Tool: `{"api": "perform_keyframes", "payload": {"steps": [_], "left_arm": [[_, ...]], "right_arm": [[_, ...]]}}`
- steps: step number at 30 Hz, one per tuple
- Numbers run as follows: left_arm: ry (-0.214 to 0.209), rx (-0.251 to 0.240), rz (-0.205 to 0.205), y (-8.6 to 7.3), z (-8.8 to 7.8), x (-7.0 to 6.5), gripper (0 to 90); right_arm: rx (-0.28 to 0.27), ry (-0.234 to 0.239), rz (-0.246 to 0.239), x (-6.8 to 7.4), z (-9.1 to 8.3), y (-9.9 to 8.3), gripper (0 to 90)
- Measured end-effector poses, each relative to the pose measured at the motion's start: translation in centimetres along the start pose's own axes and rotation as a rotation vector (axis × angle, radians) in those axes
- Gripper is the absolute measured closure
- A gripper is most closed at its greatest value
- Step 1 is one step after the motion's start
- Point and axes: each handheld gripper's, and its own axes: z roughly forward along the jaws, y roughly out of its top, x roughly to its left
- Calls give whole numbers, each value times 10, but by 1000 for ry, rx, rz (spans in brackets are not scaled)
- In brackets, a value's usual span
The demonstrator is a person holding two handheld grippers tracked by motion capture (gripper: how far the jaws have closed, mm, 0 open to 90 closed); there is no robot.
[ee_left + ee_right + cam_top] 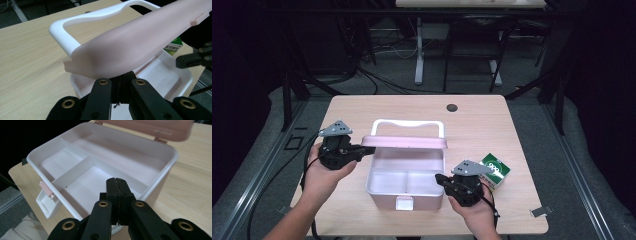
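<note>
While the left gripper (362,150) clamps the lid (404,142) edge to keep the box (405,182) open, the right gripper (441,179) hovers just above the tray, jaws shut and empty; carton (495,171) behind it

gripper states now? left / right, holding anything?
Left gripper: shut on the pink lid edge of the storage box, lid propped open.
Right gripper: shut, empty, jaws over the box's front compartment.
</note>
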Motion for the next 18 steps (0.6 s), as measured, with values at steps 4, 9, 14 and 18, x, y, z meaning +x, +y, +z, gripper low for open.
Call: {"api": "perform_keyframes", "payload": {"steps": [4,9,14,18], "left_arm": [[14,0,-2,4,1,1,897],[24,4,-4,7,1,1,897],[34,6,-5,10,2,1,897],[32,13,-7,12,2,2,896]], "right_arm": [[31,10,-19,6,8,-6,900],[63,6,-25,9,12,-10,900],[61,8,-28,10,13,-11,900],[52,14,-30,10,13,-12,900]]}}
